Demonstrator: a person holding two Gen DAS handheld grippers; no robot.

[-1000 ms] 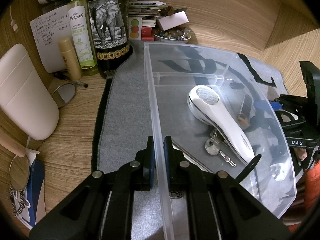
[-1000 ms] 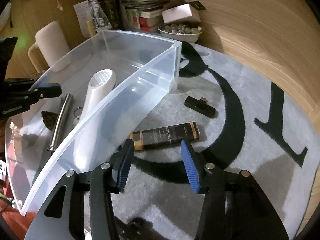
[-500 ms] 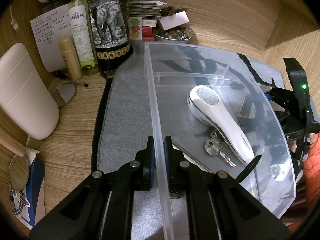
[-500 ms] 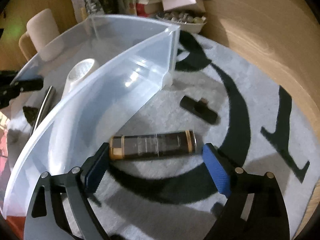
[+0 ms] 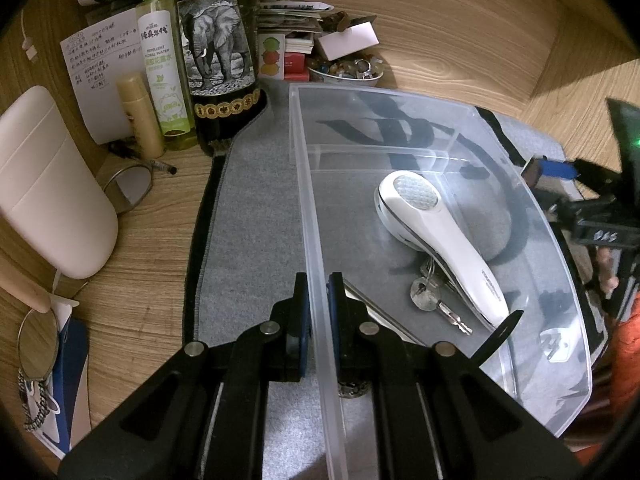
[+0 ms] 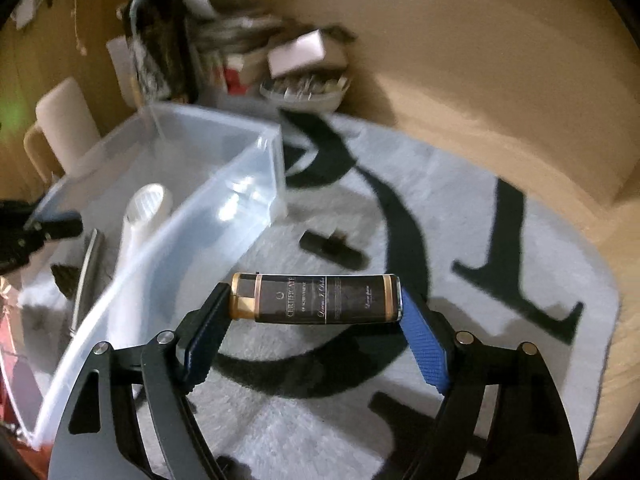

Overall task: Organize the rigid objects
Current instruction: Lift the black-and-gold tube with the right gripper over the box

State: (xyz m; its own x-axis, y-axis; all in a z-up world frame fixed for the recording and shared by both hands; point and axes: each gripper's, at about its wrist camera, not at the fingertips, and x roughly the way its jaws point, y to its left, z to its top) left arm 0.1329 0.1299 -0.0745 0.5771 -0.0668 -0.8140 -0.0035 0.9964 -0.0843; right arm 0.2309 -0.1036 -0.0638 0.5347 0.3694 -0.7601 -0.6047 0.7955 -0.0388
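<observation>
Two claws share the work: the left claw (image 5: 318, 320) is clamped on the clear bin's (image 5: 310, 200) near-left wall to steady it, while the right claw (image 6: 316, 324) grips the dark tube (image 6: 316, 299) endwise — lifted off the rug (image 6: 460, 200), right of the bin.

left wrist: close, above bin (image 5: 316, 240) wall | right wrist: beside | shared: bin

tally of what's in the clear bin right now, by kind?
In the bin, from the left wrist view:
White handheld device: 1
Keys: at least 2 on a ring
Metal bar: 1
Dark flat piece: 1
Total: at least 5
</observation>
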